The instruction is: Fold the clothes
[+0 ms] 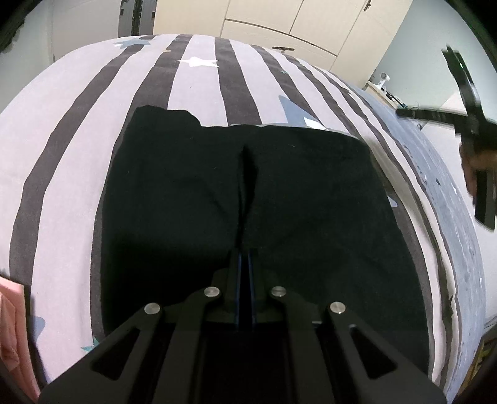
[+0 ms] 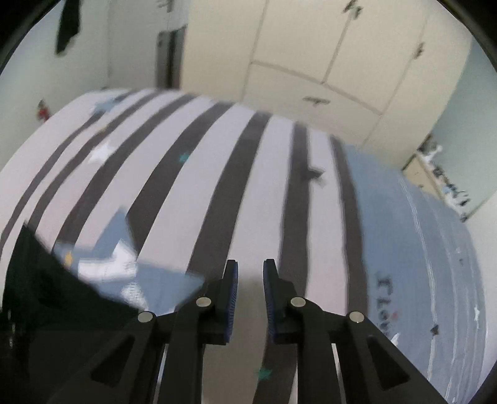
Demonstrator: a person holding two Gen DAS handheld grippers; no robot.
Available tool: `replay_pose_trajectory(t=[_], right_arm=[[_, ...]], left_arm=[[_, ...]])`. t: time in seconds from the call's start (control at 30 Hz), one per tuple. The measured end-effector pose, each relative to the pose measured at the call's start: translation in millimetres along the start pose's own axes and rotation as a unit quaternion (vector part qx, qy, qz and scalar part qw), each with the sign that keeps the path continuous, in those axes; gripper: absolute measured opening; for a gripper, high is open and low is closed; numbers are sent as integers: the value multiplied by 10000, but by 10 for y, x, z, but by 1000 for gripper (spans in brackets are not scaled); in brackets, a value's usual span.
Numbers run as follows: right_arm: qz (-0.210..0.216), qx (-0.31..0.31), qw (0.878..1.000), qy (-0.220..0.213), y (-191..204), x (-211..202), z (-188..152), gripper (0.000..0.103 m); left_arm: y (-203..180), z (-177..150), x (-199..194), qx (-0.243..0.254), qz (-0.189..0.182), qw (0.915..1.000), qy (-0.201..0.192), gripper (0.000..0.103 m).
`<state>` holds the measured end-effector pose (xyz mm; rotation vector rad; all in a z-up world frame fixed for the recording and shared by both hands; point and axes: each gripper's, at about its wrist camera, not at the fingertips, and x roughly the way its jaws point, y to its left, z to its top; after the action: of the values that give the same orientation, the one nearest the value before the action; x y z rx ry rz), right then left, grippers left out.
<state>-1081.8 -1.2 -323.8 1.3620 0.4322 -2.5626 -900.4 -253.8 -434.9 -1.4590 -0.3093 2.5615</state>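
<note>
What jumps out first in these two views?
The black garment fills the centre of the left wrist view, spread on the striped bedspread, with the left gripper shut on a pinched ridge of it. In the right wrist view the right gripper hangs open and empty over the stripes, the picture blurred. Cream wardrobe doors stand behind the bed.

Garment point(image 1: 248, 202) lies on bed point(image 1: 192, 93), ahead of left tongs point(image 1: 245, 254). Right tongs point(image 2: 250, 273) over bed, right of garment. Wardrobe point(image 1: 279, 25) behind bed.
</note>
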Motion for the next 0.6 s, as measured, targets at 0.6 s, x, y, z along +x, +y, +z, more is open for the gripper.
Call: replay_pose_trajectory(t=[0.6], right_arm=[[1379, 1322, 9801, 544, 537, 472, -504, 17]], left_arm=[[41, -26, -69, -31, -37, 9997, -224, 3]])
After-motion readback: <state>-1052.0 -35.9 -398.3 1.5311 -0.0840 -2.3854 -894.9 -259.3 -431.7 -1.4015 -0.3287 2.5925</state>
